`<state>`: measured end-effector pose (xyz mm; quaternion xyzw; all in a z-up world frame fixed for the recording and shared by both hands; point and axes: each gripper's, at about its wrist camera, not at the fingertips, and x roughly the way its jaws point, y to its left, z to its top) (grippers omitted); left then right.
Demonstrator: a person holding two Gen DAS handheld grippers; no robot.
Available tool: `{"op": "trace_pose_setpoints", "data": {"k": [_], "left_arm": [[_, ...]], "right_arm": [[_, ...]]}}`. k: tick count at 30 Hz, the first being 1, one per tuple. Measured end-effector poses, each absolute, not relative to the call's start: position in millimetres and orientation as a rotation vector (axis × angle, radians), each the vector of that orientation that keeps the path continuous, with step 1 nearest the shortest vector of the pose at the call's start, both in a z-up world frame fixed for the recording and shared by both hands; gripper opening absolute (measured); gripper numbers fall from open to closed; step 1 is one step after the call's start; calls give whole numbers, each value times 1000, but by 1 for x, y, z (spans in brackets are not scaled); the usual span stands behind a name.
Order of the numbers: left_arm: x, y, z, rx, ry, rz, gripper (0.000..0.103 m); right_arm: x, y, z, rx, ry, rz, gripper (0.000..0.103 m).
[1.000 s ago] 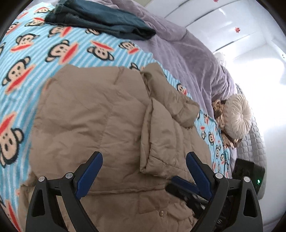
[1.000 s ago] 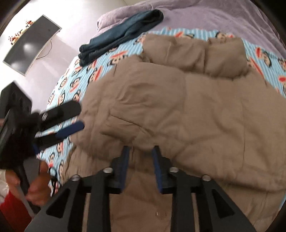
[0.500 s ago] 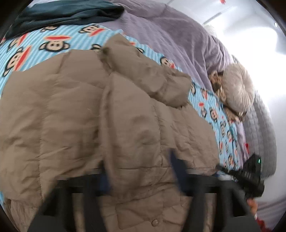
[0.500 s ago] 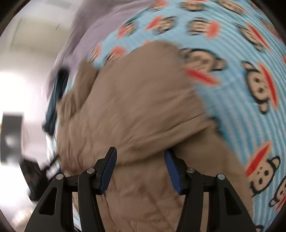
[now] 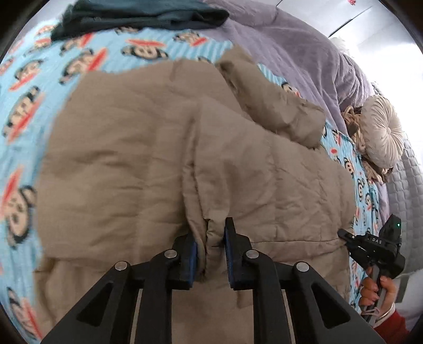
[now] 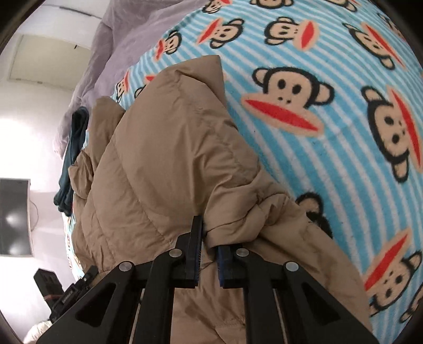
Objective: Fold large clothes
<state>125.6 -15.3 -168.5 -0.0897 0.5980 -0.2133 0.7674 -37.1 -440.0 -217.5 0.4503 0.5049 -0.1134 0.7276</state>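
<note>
A tan quilted jacket (image 5: 132, 158) lies spread on a monkey-print blanket (image 5: 39, 79), its right side folded over the middle. My left gripper (image 5: 210, 248) is closing its jaws, and the blue pads pinch a bunched edge of that folded flap near the hem. In the right wrist view the jacket (image 6: 158, 158) fills the centre. My right gripper (image 6: 208, 251) is also closing, with the jacket's edge caught between its pads. From the left wrist view, the right gripper (image 5: 343, 235) sits at the jacket's right edge, held by a hand (image 5: 375, 291).
A folded dark teal garment (image 5: 145, 13) lies at the far end of the blanket. A purple duvet (image 5: 290, 47) and a round cushion (image 5: 383, 132) are to the right. The blanket (image 6: 317, 132) shows bare beside the jacket, and a dark screen (image 6: 13, 217) stands beyond.
My left gripper went from wide open to closed on the jacket's folded flap. My right gripper swung from the front hem to the jacket's right side, rolled over, and closed on its edge.
</note>
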Motion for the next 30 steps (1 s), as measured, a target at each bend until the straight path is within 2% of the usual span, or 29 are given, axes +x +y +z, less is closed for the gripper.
{"op": "trace_pose_setpoints", "data": {"k": [6, 8, 10, 12, 13, 14, 15, 16, 20, 25, 27, 28, 30], "left_arm": [[122, 2, -124, -107, 1210, -440, 18], [125, -10, -116, -87, 1194, -473, 18], [131, -29, -118, -50, 1186, -479, 18], [140, -53, -129, 15, 1191, -420, 18], [145, -61, -137, 44, 1191, -392, 18], [152, -66, -152, 69, 1198, -359, 18], [155, -69, -163, 69, 1219, -337, 18], [160, -67, -174, 50, 1248, -325, 18], [162, -56, -189, -20, 1264, -321, 18], [163, -56, -188, 21, 1270, -320, 18], [162, -57, -188, 25, 1271, -318, 18], [163, -59, -189, 30, 1269, -312, 18], [165, -61, -191, 37, 1264, -306, 18]], "right_arm": [[-40, -441, -214, 963, 1118, -244, 11], [-42, -441, -207, 931, 1127, -248, 14], [-46, -441, -197, 886, 1140, -243, 15], [-46, -437, -182, 819, 1144, -222, 21], [-46, -436, -172, 781, 1135, -201, 36], [-47, -434, -160, 745, 1110, -169, 56], [-50, -433, -147, 717, 1068, -149, 63], [-55, -436, -137, 693, 1028, -150, 64], [-54, -474, -122, 699, 937, -241, 64], [-24, -542, -195, 1107, 971, -246, 63], [-12, -551, -220, 1249, 968, -207, 37], [-4, -551, -227, 1298, 960, -164, 13], [7, -548, -226, 1270, 949, -117, 12]]}}
